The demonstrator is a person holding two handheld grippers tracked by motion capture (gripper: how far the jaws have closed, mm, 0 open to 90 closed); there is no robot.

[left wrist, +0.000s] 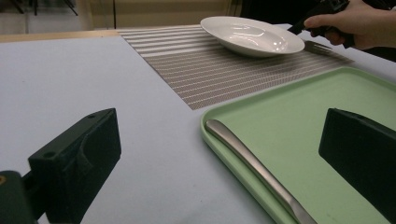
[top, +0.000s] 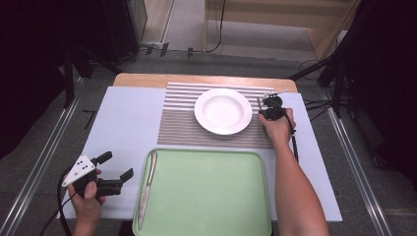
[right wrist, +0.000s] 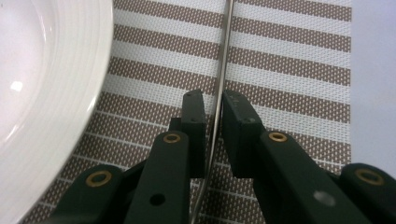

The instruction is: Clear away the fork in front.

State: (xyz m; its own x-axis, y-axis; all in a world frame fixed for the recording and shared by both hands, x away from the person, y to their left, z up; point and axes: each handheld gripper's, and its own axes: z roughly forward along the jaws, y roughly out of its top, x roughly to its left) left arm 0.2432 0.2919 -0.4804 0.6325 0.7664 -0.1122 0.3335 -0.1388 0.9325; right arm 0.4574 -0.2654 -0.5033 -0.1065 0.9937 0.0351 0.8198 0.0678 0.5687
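The fork (right wrist: 223, 60) is a thin strip of polished steel seen edge-on in the right gripper view, running up the middle of the frame over the woven mat (right wrist: 289, 70). In the left gripper view its tines (left wrist: 317, 45) lie at the upper right, just beside the plate (left wrist: 252, 35). The right gripper (right wrist: 213, 126) has its black jaws standing close on either side of the handle; slim gaps show, so they do not look clamped.

The plate is glossy white, round with a broad ribbed rim, and sits on the mat's brown and white stripes. At the lower left of the high view the left gripper (top: 117, 166) has its jaws wide apart around nothing, near a smooth pale green tray (top: 206, 196) with rounded corners. A steel knife (top: 146, 189) lies along the tray's left edge.
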